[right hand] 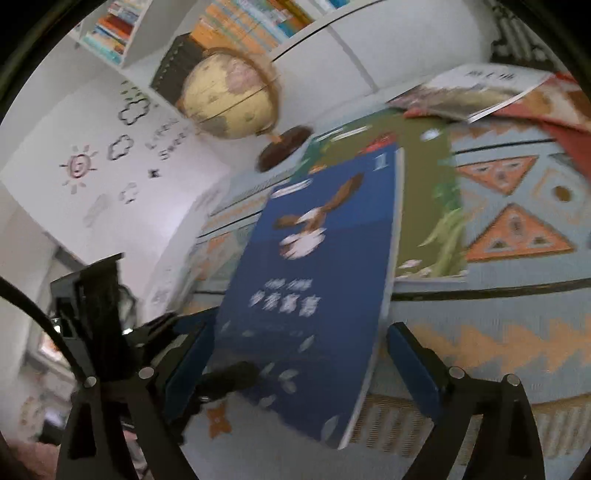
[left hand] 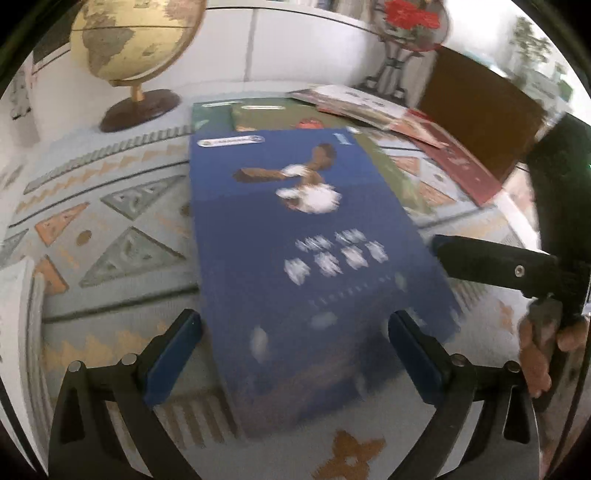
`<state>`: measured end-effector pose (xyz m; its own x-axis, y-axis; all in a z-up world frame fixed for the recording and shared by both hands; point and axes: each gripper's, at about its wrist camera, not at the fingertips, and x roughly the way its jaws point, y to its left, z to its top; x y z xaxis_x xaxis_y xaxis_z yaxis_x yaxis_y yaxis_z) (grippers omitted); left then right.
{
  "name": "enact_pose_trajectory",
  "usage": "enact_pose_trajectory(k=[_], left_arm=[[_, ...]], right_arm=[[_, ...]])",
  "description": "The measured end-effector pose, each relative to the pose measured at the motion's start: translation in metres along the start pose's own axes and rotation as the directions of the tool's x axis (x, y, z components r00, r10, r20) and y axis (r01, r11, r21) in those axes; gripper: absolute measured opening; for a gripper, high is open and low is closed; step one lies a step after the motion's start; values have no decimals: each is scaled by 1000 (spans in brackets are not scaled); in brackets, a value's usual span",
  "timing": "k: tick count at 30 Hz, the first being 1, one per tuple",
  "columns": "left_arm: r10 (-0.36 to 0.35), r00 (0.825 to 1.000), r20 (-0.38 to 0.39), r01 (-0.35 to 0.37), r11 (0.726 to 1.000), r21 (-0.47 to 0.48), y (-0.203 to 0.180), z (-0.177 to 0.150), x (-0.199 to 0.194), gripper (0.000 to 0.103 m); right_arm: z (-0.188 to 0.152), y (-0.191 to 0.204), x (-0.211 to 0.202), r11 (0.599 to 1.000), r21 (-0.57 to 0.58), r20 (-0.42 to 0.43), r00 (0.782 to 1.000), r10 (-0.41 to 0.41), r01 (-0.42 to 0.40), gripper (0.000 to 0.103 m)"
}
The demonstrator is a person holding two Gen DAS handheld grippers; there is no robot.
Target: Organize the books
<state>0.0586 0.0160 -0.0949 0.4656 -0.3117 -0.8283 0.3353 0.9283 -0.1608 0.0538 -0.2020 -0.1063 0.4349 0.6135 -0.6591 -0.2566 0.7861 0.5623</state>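
Note:
A blue book (left hand: 310, 266) with an eagle on its cover lies on the patterned cloth, on top of a green book (left hand: 391, 166). My left gripper (left hand: 295, 354) is open, its fingers either side of the blue book's near end. My right gripper (right hand: 295, 365) is open too, and the blue book (right hand: 314, 295) sits between its fingers with its right edge lifted off the cloth. The right gripper also shows at the right edge of the left wrist view (left hand: 480, 262). More books (left hand: 369, 107) lie spread at the back right.
A globe (left hand: 133, 40) on a dark stand is at the back left. A red book (left hand: 458, 158) and a brown board (left hand: 480, 110) lie at the right. A flower vase (left hand: 410, 22) stands behind. Bookshelves (right hand: 229, 22) fill the wall.

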Motion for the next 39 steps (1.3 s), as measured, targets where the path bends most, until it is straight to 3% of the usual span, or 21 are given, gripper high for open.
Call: enact_pose_trajectory(k=[4, 11, 16, 19, 21, 25, 29, 33, 36, 39], left_arm=[[43, 999, 2, -43, 999, 20, 5, 18, 14, 102], [27, 999, 45, -28, 1000, 6, 7, 17, 15, 101], [41, 998, 38, -42, 999, 28, 2, 16, 17, 103], [35, 999, 38, -35, 999, 19, 4, 16, 18, 103], [31, 999, 40, -32, 999, 15, 4, 16, 17, 103], [31, 999, 42, -32, 999, 9, 5, 17, 17, 103], [28, 999, 43, -28, 1000, 6, 5, 17, 17, 103], [15, 999, 48, -14, 1000, -5, 7, 17, 16, 103], [24, 999, 46, -24, 1000, 0, 5, 16, 17, 103], [24, 999, 46, -24, 1000, 0, 5, 16, 17, 103]], right_arm=[[13, -3, 10, 1000, -1, 17, 999, -29, 29, 96], [9, 5, 19, 996, -73, 55, 997, -54, 58, 100], [6, 8, 22, 996, -74, 21, 998, 53, -52, 85], [4, -6, 16, 993, 11, 32, 993, 115, -116, 74], [3, -17, 9, 979, 74, 52, 981, 188, -191, 68], [1, -25, -1, 923, 128, 74, 932, 355, -362, 59], [2, -19, 1, 936, 110, 49, 942, 331, -335, 56], [2, -25, 2, 885, 157, 51, 899, 435, -438, 56], [2, -23, 3, 897, 149, 12, 908, 419, -416, 56], [1, -27, 5, 886, 169, -10, 898, 439, -431, 56]])
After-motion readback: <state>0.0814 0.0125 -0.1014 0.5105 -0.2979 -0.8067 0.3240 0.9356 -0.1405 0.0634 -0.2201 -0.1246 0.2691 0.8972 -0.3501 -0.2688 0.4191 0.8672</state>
